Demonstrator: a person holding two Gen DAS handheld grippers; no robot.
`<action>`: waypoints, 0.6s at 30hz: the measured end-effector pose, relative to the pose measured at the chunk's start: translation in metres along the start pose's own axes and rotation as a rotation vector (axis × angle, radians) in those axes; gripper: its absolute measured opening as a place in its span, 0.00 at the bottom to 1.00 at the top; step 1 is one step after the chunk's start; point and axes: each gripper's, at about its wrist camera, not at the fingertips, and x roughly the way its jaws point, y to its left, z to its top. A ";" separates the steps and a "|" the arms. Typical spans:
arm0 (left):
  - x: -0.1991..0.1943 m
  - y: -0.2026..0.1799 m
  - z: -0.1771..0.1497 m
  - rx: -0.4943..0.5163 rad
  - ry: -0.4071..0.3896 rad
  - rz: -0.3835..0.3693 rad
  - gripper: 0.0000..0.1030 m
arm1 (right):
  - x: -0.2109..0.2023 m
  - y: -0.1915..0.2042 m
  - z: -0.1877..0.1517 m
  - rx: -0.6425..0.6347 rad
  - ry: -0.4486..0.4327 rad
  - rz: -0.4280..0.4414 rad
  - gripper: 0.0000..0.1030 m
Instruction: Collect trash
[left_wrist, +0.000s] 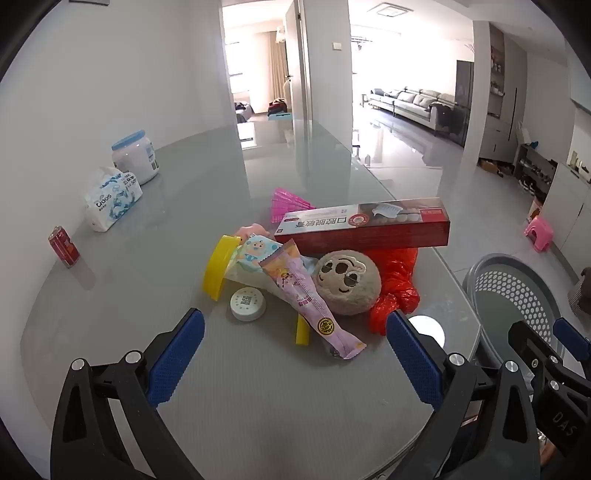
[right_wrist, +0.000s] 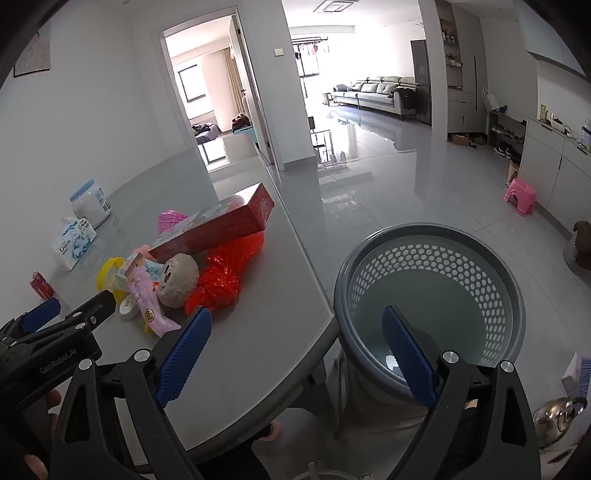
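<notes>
Left gripper (left_wrist: 295, 354): we see it wide open, holding nothing; its blue pads (left_wrist: 173, 360) hover above the tabletop (left_wrist: 129, 295), one on each side of the near end of the trash pile.
Right gripper (right_wrist: 295, 354): also wide open and empty; we see one pad over the tabletop edge and the other over the basket (right_wrist: 428, 295).
Trash pile: it lies on the tabletop near the right edge. We see a long red box (left_wrist: 364, 227) resting on top, a purple wrapper (left_wrist: 310, 304) nearest to the left gripper, a red plastic bag (left_wrist: 399, 284) and a white round lid (left_wrist: 247, 303).
Plush ball (left_wrist: 347, 282): it sits in the pile, touching the red plastic bag and the purple wrapper.
Basket: grey, perforated, standing on the floor just beside the tabletop; we see nothing inside.
Further things: a tissue pack (left_wrist: 110, 199), a white jar (left_wrist: 135, 157) and a red can (left_wrist: 63, 246) stand well apart from the pile, near the wall.
</notes>
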 end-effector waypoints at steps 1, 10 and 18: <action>0.000 0.000 0.000 0.000 -0.001 0.001 0.94 | 0.000 0.000 0.000 -0.001 0.004 -0.001 0.87; 0.002 0.007 0.002 0.001 0.000 0.002 0.94 | -0.002 -0.001 0.000 -0.002 0.003 0.002 0.87; -0.001 -0.001 0.000 0.015 -0.009 0.013 0.94 | -0.001 0.000 0.001 -0.004 0.005 0.005 0.87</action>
